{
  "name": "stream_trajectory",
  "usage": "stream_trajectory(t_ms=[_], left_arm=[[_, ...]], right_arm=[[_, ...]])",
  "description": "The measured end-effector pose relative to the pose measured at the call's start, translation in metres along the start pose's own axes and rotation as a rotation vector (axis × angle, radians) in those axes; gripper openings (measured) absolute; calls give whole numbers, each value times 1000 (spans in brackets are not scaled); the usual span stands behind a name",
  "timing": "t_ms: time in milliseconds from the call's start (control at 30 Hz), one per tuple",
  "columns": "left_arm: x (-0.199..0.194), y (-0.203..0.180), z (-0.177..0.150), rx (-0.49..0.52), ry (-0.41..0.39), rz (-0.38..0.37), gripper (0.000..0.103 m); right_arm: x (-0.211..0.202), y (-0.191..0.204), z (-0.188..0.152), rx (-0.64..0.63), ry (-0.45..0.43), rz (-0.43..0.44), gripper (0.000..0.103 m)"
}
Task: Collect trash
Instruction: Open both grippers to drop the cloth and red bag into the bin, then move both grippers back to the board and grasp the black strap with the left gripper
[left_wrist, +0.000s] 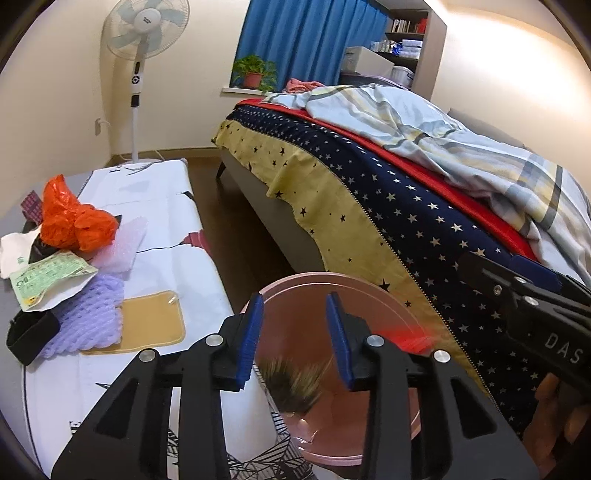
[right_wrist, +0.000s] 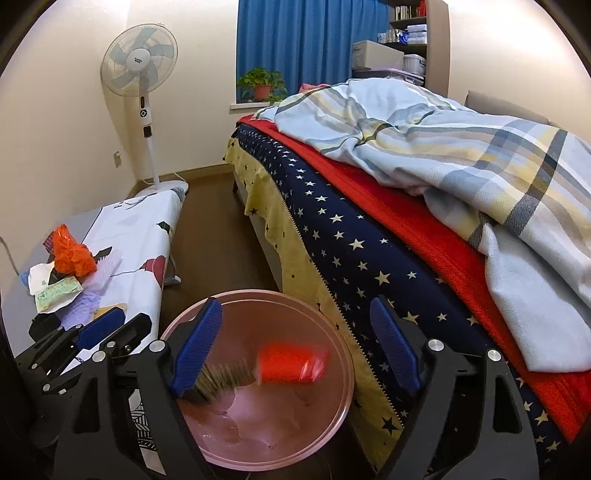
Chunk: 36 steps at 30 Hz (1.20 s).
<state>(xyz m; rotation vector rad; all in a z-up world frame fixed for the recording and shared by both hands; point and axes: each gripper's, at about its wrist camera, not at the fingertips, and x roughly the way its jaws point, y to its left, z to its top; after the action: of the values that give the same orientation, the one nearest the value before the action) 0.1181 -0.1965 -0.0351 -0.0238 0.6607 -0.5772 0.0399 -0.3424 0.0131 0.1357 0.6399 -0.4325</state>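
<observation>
Both grippers hang over the pink bin (right_wrist: 258, 435) wedged between the table (left_wrist: 159, 206) and the bed (right_wrist: 369, 236): the left gripper (left_wrist: 295, 339) is partly open and the right gripper (right_wrist: 299, 350) is wide open, neither holding anything. A blurry red wrapper (right_wrist: 291, 363) and a brownish scrap (right_wrist: 218, 380) are inside the bin, too smeared to tell which way they point. More trash sits piled on the table's left side, including an orange bag (left_wrist: 72, 218), a green packet (left_wrist: 48, 275) and purple foam netting (left_wrist: 88, 314).

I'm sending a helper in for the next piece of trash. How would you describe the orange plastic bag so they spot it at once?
Start at the long white-covered table left of the bed. A heap of litter sits along its left edge. The orange plastic bag is the crumpled, glossy lump on top at the far end, far brighter than the lilac foam netting nearby.
</observation>
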Motion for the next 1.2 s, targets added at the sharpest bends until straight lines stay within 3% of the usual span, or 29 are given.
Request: stream_trajectory(t_ms=[733,1200], left_arm=[[-50,14,3,31,-60,74,35],[-76,44,-7,27,-77,154,35]], right_arm=[[-32,19,-2,-15,-86,98,79],[-39,38,-7,-21,-106,170,71]])
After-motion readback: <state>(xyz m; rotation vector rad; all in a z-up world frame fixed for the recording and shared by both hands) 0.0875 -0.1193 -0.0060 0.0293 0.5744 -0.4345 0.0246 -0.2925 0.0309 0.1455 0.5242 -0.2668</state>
